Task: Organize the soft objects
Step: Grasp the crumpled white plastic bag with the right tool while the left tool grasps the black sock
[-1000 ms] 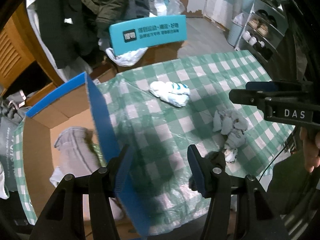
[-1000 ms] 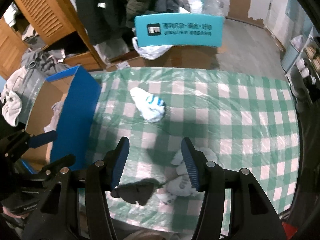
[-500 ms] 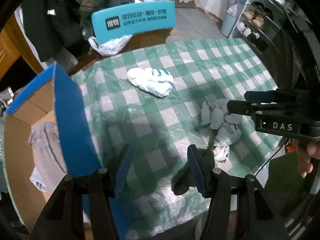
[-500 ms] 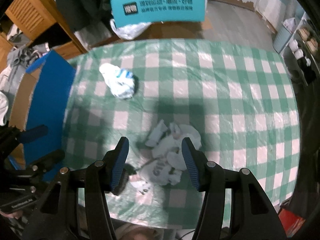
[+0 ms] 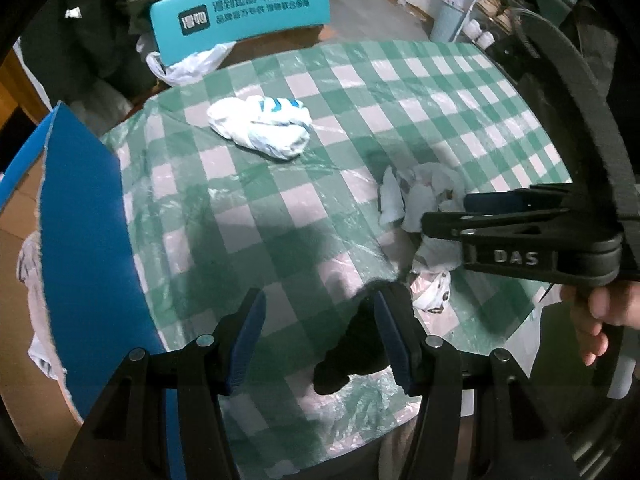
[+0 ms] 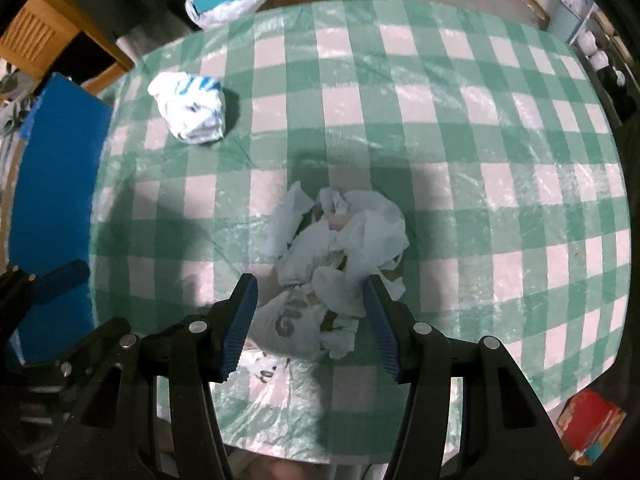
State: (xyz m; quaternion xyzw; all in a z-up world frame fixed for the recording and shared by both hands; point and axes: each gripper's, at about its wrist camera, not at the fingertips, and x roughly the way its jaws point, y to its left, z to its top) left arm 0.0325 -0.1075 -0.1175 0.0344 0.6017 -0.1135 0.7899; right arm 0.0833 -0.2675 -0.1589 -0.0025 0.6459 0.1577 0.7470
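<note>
Both open grippers have sunk closer — right gripper (image 6: 310,320) over the crumpled white pile (image 6: 344,248).

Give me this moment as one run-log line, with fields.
left gripper: open, beside black cloth | right gripper: open, over white pile | striped bundle: on table, untouched

Cluttered home room: checked tablecloth (image 5: 360,128), hanging coats (image 5: 100,20), shoe rack (image 5: 480,12).
</note>
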